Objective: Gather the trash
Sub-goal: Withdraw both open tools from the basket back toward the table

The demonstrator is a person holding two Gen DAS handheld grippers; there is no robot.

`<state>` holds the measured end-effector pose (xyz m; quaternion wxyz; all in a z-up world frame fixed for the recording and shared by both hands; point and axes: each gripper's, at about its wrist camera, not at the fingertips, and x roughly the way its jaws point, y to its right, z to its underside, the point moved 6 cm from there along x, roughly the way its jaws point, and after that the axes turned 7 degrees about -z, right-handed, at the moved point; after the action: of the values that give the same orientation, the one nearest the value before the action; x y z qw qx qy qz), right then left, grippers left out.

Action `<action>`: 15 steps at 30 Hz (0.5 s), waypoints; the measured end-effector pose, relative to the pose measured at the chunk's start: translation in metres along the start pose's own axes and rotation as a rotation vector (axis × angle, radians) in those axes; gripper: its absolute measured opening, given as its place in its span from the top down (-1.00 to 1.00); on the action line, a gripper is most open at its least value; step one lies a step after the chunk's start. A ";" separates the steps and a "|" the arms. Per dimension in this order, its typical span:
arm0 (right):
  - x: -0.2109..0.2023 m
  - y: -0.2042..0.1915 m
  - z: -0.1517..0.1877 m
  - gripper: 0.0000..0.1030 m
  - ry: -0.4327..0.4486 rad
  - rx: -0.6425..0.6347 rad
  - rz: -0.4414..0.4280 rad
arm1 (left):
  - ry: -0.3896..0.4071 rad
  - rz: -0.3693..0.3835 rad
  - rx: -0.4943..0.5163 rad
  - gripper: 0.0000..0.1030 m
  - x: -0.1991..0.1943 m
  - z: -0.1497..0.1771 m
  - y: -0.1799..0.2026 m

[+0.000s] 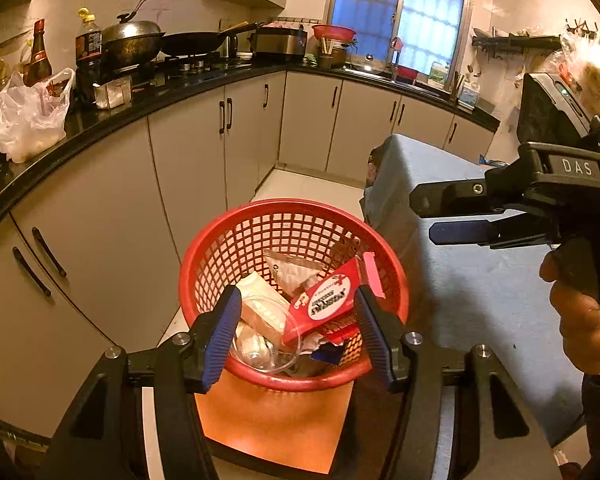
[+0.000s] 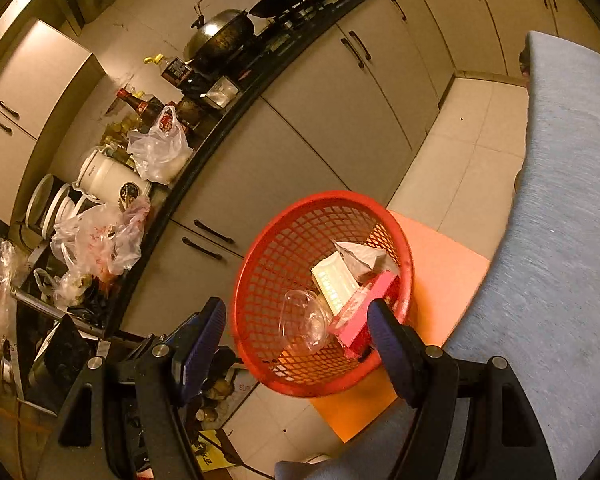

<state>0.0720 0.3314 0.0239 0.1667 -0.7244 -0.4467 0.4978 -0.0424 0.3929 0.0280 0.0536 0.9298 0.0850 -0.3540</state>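
Observation:
A red mesh basket (image 1: 292, 205) (image 2: 260, 248) stands on an orange surface (image 1: 272, 428). Inside it lie a red box (image 1: 328, 300), a cream box (image 1: 260, 304), a clear plastic cup (image 1: 266, 340) and a white wrapper (image 1: 296, 272). My left gripper (image 1: 299, 332) hangs open just above the basket's near rim, its blue pads either side of the trash and gripping nothing. My right gripper (image 1: 440, 216) (image 2: 296, 344) is open and empty over the blue-grey cloth, to the right of the basket, with a hand on its handle.
A table under a blue-grey cloth (image 1: 480, 300) (image 2: 560, 240) borders the basket on the right. A black counter (image 1: 112, 120) over beige cabinets curves along the left, carrying plastic bags (image 1: 28, 116), bottles and a wok (image 1: 130, 42). Pale floor tiles (image 2: 460, 160) lie beyond.

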 end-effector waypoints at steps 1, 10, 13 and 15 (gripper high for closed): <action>-0.003 0.001 0.001 -0.51 0.003 0.004 0.001 | 0.001 -0.001 0.003 -0.12 -0.002 0.001 0.003; -0.036 0.013 0.018 -0.51 0.028 0.022 -0.006 | 0.003 0.003 0.037 -0.14 -0.013 0.005 0.028; -0.050 0.018 0.026 -0.51 0.041 0.029 -0.006 | 0.007 0.003 0.062 -0.14 -0.016 0.006 0.042; -0.059 0.022 0.030 -0.51 0.051 0.037 -0.003 | 0.012 0.001 0.078 -0.15 -0.019 0.005 0.051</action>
<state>0.0501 0.2654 0.0288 0.1921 -0.7332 -0.4340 0.4870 -0.0500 0.3398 0.0388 0.0168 0.9333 0.0709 -0.3516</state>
